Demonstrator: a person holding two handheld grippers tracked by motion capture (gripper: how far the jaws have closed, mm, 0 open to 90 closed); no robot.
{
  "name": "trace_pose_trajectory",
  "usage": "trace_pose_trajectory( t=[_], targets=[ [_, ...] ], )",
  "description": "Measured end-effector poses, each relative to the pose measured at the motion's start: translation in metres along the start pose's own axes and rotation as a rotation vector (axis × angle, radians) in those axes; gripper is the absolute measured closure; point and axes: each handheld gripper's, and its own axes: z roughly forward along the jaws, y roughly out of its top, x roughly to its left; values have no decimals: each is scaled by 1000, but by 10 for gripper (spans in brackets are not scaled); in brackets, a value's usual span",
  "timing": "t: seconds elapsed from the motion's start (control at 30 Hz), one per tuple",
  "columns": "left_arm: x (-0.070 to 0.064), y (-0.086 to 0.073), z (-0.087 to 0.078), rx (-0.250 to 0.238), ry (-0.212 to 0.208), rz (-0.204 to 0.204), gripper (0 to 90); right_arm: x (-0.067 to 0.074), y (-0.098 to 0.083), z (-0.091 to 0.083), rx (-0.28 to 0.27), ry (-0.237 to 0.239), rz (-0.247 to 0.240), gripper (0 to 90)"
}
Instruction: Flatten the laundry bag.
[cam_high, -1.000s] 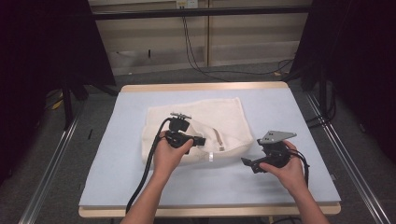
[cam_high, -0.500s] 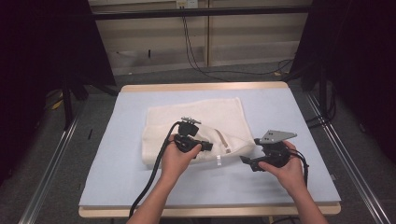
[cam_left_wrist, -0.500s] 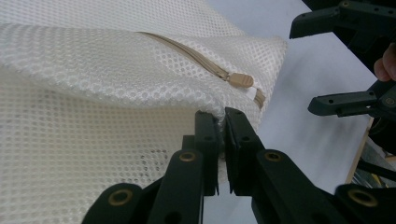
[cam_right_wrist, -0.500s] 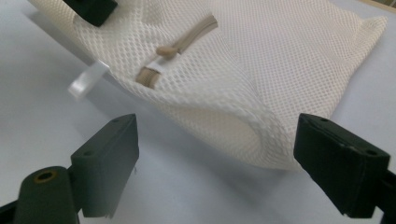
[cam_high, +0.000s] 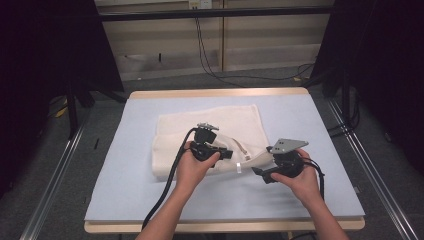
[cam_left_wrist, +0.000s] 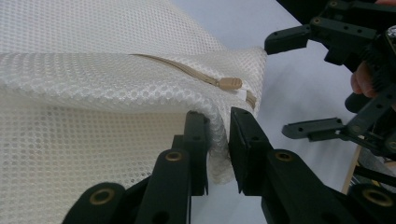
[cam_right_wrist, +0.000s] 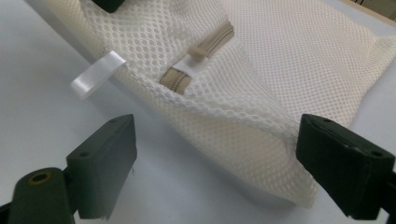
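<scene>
Since a second ago, the left gripper (cam_high: 227, 153) has travelled from the left part of the mesh laundry bag (cam_high: 210, 125) to its near right corner, and that corner now stands lifted off the table. Its jaws have just been opening; in the left gripper view (cam_left_wrist: 218, 144) a fold of the bag's mesh (cam_left_wrist: 93, 116) sits between the two black jaws, the left one touching it and the right one just clear, so the pinch looks loosened. Just beyond the jaws lies the beige zipper pull (cam_left_wrist: 229, 83) at the end of the zipper line.

On the other side, the right gripper (cam_high: 257, 172) has kept near its earlier spot at the bag's right end, and its jaws stand wide apart. In the right gripper view (cam_right_wrist: 210, 168) the bag's corner (cam_right_wrist: 261, 140) lies between them without touching either jaw. A white ribbon loop (cam_right_wrist: 95, 74) sticks out from the bag's edge, near the zipper end (cam_right_wrist: 198, 58).

Under it all, the cream bag rests on the pale blue table cover (cam_high: 325, 130), middle of the table, its near right corner raised.
</scene>
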Motion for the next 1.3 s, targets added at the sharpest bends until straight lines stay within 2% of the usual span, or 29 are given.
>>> trace_pose_trajectory(
  t=[0.03, 0.07, 0.1, 0.17, 0.2, 0.23, 0.27, 0.3, 0.33, 0.37, 0.47, 0.53, 0.57, 0.63, 0.67, 0.73, 0.8, 0.83, 0.9, 0.93, 1.07, 1.1, 1.13, 1.2, 1.23, 1.3],
  targets=[
    [1, 0, 0, 2, -1, 3, 757, 0, 1, 1, 2, -10, -9, 161],
    [1, 0, -1, 0, 1, 1, 736, -1, 2, 2, -4, -5, -24, 235],
    [2, -1, -2, -5, 7, -2, 711, -2, 3, 2, -6, -12, -32, 330],
    [5, -2, -6, -19, 11, 4, 650, -5, 3, 1, -12, -28, -47, 580],
    [6, -3, -7, -26, 14, 1, 612, -7, 2, 0, -23, -14, -38, 681],
    [8, -4, -9, -35, 9, -2, 582, -8, 2, -1, -21, -8, -27, 746],
    [11, -5, -13, -37, 8, -10, 514, -10, 1, -1, -25, 4, -17, 864],
    [11, -5, -13, -37, 8, -10, 495, -10, 0, -2, -28, 9, -7, 889],
    [12, -6, -15, -43, 16, -10, 495, -10, 0, -2, -28, 9, -7, 889],
    [16, -7, -20, -53, 28, -6, 447, -11, -1, -1, -29, 21, 3, 900],
    [21, -9, -25, -65, 41, -11, 405, -12, -2, 0, -21, 12, 9, 900],
    [28, -12, -32, -65, 63, -14, 381, -15, -4, -1, -23, 6, 37, 900],
    [34, -14, -38, -67, 92, -12, 371, -19, -7, -2, -25, -2, 59, 900],
    [41, -18, -45, -72, 111, -18, 363, -21, -9, -2, -28, -1, 68, 900],
    [41, -18, -45, -72, 111, -18, 354, -21, -9, -2, -28, -1, 68, 900],
    [49, -22, -51, -73, 137, -22, 352, -20, -9, -3, -33, -3, 70, 900],
    [57, -26, -58, -72, 161, -26, 333, -19, -9, -3, -30, 2, 63, 900],
    [66, -30, -66, -77, 190, -28, 307, -18, -9, -2, -23, -14, 56, 898],
    [74, -35, -74, -81, 211, -43, 304, -16, -8, -3, -24, -14, 51, 889],
    [74, -35, -74, -81, 211, -43, 304, -16, -8, -3, -24, -14, 51, 889],
    [93, -45, -91, -70, 275, -55, 303, -14, -11, -4, -17, -16, 46, 860],
    [102, -50, -100, -76, 307, -64, 293, -14, -12, -5, -15, -19, 43, 858],
    [102, -50, -100, -76, 307, -64, 292, -14, -12, -5, -15, -19, 43, 858],
    [111, -56, -106, -94, 328, -91, 293, -13, -13, -6, -2, -19, 46, 858],
    [121, -60, -111, -105, 342, -113, 293, -14, -14, -6, -2, -17, 47, 858],
    [130, -64, -114, -106, 351, -135, 293, -14, -15, -5, 2, -14, 50, 861]
  ],
)
